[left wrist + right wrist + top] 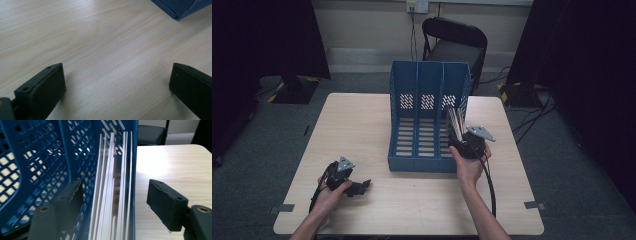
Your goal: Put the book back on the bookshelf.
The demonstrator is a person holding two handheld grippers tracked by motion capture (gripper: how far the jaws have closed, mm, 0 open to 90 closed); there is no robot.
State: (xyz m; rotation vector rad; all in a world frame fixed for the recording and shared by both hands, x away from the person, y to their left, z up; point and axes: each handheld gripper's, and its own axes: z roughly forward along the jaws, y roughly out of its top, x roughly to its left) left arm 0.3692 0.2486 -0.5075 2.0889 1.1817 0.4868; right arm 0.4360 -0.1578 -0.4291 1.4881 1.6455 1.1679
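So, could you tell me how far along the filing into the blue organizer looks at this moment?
Done: a stack of white sheets stands in the blue organizer's rightmost slot. In hand: the right gripper is open, its jaws straddling those sheets and the organizer's outer wall. The left gripper is open over bare table. Left: the other two slots look empty.

Dim high view, dark at both sides; soft focus throughout; brighter gripper views, glare on table (175, 162), jaws blurred.
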